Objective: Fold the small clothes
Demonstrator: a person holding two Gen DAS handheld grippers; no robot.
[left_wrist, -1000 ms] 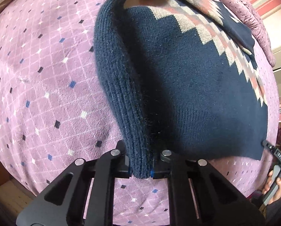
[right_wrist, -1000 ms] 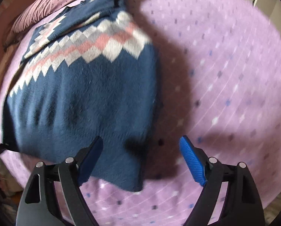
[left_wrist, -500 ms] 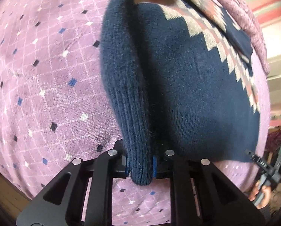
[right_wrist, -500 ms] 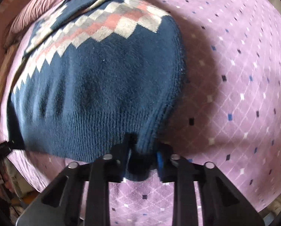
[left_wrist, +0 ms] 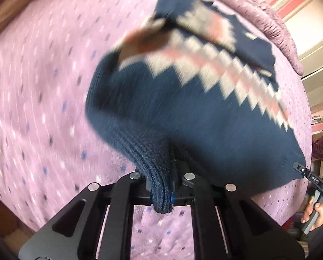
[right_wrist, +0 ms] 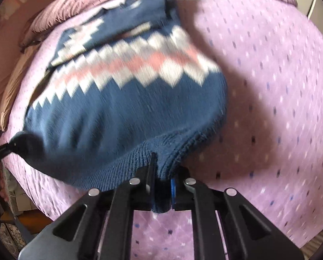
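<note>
the navy knit sweater (left_wrist: 183,117), banded with a white and pink zigzag pattern, is held by its ribbed hem at both near corners. the left gripper (left_wrist: 161,197) is clamped together on one hem corner, a roll of ribbing pinched between its fingers and poking out below them. the right gripper (right_wrist: 162,191) is likewise closed on the opposite hem corner, a sliver of blue pad showing beside the wool. the hem is raised off the lilac diamond-print bedspread (left_wrist: 42,86), while the patterned chest and neckline appear to rest on it toward the far edge, near the bunched purple quilt (left_wrist: 276,21).

the two-corner hold is judged to serve a lengthwise fold: with both corners gripped, the hem can be carried level toward the neckline so the lower half lands square on the upper half. both views are motion-blurred, which suggests the cloth is being swung rather than held at rest. a sleeve seems to be folded across the chest already, though the blur leaves this uncertain.

in the left wrist view, the right gripper's far finger is seen at the sweater's corner, and small white lettering on it reads "das". no label or brand can be made out on the sweater itself. a bare hand (left_wrist: 315,214) is seen gripping that tool's handle.
</note>
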